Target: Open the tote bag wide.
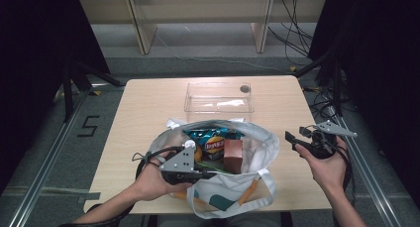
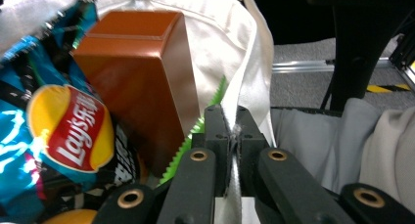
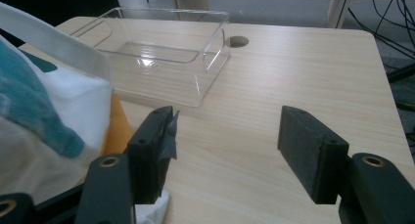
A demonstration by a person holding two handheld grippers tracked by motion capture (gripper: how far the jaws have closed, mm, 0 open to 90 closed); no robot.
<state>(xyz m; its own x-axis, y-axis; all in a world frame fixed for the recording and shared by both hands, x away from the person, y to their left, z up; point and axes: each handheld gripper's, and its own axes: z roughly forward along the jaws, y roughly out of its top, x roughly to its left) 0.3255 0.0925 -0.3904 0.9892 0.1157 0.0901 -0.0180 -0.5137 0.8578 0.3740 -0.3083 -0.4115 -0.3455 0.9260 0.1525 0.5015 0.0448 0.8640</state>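
The white cloth tote bag with teal patches [image 1: 218, 187] lies at the near edge of the light wooden table [image 1: 148, 103], its mouth gaping upward and toward the far edge, its long axis running across the table. The left gripper [image 2: 234, 136] is clamped on the bag's near rim. Inside stand a brown rectangular box [image 1: 233, 155], upright, and a blue Lay's crisp packet [image 1: 213, 140] just beside it. Beyond the bag sits a clear plastic tray [image 1: 219, 97]. The right gripper [image 3: 225, 145] hangs over the right edge, jaws apart, gripping nothing.
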